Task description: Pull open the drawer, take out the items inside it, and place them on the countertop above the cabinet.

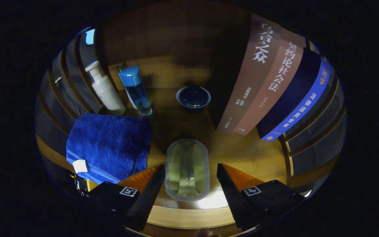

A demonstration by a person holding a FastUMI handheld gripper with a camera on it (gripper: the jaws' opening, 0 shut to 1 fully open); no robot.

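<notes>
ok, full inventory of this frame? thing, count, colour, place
pouch: 1, clear greenish, on the wooden top between the fingers, not touched
towel: 1, blue, folded, left of the pouch
pump bottle: 1, white, behind the towel
tube: 1, blue, right of the pump bottle
bowl: 1, dark blue, lidded, beyond the pouch
books: 3, two brown, one navy, upright, right of the bowl
wooden top: 1, tan, under everything
gripper: 1, open, fingers either side of the pouch

Deep blue, nubby towel (109, 146); cream pump bottle (105, 88); clear tube (136, 91) tinted blue under a bright blue cap; dark blue lidded bowl (193, 97); pale greenish translucent case (187, 169); brown, tan and navy books (275, 89); warm yellow wooden surface (248, 154).
</notes>
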